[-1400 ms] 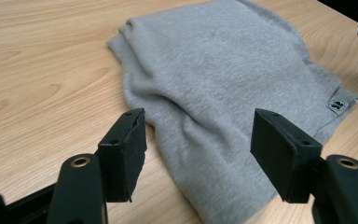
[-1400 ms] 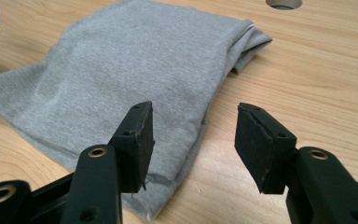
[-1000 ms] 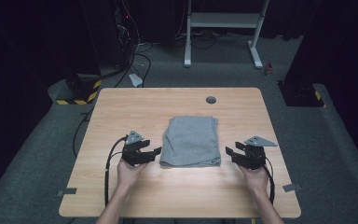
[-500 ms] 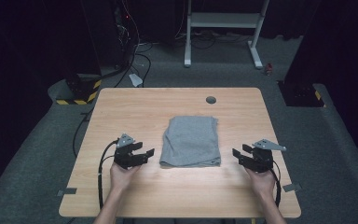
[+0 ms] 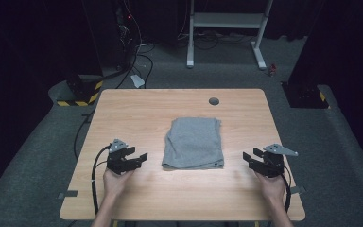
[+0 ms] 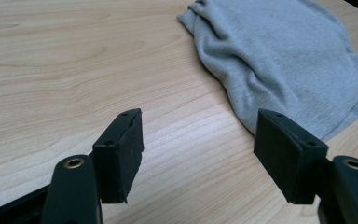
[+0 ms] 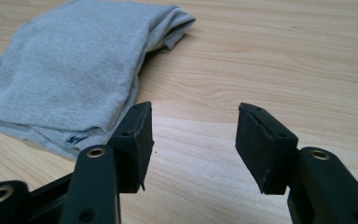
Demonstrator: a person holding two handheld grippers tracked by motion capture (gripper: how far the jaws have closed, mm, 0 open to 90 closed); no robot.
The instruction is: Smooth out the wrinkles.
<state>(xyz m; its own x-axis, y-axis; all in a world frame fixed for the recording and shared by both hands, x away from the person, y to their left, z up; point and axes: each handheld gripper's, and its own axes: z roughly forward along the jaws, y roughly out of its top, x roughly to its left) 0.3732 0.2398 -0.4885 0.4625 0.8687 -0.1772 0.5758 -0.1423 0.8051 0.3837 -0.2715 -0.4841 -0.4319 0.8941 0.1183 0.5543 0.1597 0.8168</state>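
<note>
A folded grey cloth is laid mid-table, apart from both grippers. The left gripper and right gripper are held with jaws spread, empty. If only the top layer is pinched, the fold could be pulled apart.

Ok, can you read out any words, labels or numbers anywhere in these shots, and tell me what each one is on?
No text here can be read.
Grey cloth: a small dark mark near its hem in the right gripper view, too blurred to read.
Table: bare wood, no writing.
Yellow-and-black striped base on the floor: warning stripes, no words.
</note>
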